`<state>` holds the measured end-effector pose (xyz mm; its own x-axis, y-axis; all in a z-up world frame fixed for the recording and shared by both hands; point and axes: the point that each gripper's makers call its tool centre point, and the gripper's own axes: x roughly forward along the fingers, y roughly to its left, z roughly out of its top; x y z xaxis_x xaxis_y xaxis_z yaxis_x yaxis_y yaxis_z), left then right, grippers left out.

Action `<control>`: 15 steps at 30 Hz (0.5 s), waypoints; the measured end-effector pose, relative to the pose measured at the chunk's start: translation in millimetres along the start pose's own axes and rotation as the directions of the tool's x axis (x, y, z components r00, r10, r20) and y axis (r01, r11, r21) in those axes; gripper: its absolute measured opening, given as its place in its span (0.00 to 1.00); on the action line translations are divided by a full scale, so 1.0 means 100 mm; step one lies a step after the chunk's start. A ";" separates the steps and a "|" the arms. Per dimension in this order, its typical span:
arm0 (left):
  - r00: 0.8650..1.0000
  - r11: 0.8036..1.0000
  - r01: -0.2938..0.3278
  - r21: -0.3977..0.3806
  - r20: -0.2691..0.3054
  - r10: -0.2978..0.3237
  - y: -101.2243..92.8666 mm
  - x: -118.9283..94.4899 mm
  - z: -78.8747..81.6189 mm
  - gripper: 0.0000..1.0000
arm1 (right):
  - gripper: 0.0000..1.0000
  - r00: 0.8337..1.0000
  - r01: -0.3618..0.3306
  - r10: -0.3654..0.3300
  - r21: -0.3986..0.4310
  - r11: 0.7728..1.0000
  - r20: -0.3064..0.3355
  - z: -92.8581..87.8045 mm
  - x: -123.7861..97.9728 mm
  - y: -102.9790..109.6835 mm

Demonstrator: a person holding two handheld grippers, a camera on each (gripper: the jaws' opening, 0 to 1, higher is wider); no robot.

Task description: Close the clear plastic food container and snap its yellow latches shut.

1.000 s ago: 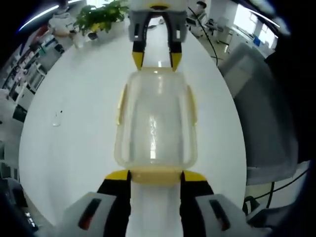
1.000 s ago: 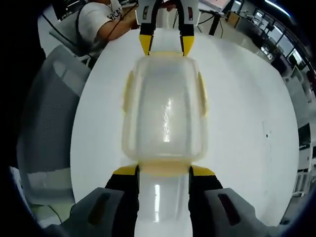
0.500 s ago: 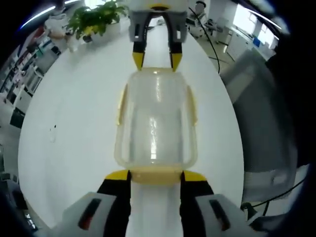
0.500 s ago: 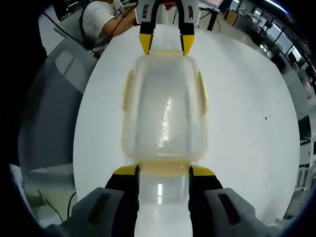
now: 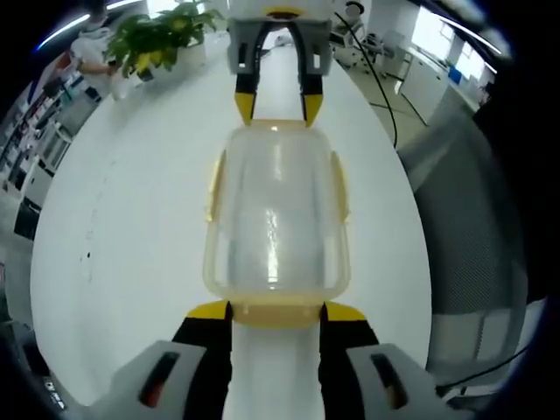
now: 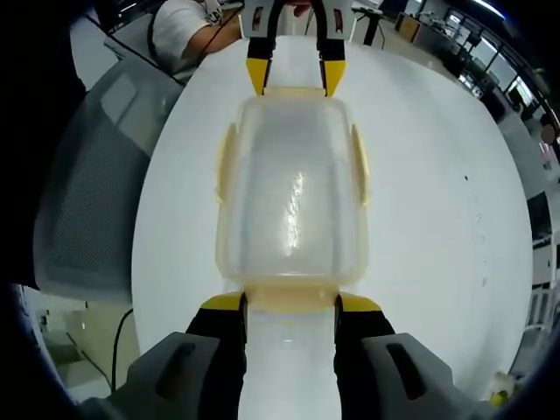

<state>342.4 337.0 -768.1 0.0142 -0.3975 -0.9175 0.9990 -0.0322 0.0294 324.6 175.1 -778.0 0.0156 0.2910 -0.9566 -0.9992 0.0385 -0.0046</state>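
Note:
The clear plastic container (image 5: 276,210) lies lid-on over the white table, with yellow latches on its long sides (image 5: 213,188). My left gripper (image 5: 276,311) is shut on the yellow latch at the container's near end. At the far end, my right gripper (image 5: 277,107) clamps the opposite end latch. In the right gripper view the same container (image 6: 290,188) runs away from my right gripper (image 6: 290,303), which grips its near end latch. My left gripper (image 6: 294,77) holds the far end.
The round white table (image 5: 131,227) spreads on all sides. A potted plant (image 5: 162,35) stands at its far edge. A grey mesh chair (image 5: 472,227) (image 6: 96,175) sits beside the table. A person in a white shirt (image 6: 188,26) sits at the far side.
The room behind has slid sideways in both views while the container stays fixed between the two grippers. Both grips are unchanged.

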 end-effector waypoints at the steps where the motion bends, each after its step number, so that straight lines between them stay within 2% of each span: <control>1: 1.000 1.000 0.002 0.001 0.000 -0.002 -0.01 0.01 0.03 0.33 | 0.36 1.000 -0.002 0.002 0.000 1.000 -0.002 -0.03 -0.01 0.00; 11: 1.000 1.000 0.004 0.010 0.005 -0.004 0.00 0.16 0.30 0.33 | 0.36 1.000 -0.002 0.002 -0.001 1.000 -0.008 -0.35 -0.08 0.02; 15: 1.000 1.000 0.008 0.010 0.010 -0.008 0.00 0.19 0.36 0.33 | 0.36 1.000 -0.003 0.003 -0.003 1.000 -0.011 -0.40 -0.11 0.01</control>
<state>341.1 296.5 -770.8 0.0057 -0.4063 -0.9137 0.9987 -0.0444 0.0260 321.8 133.3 -779.1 0.0119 0.2808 -0.9597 -0.9994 0.0350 -0.0021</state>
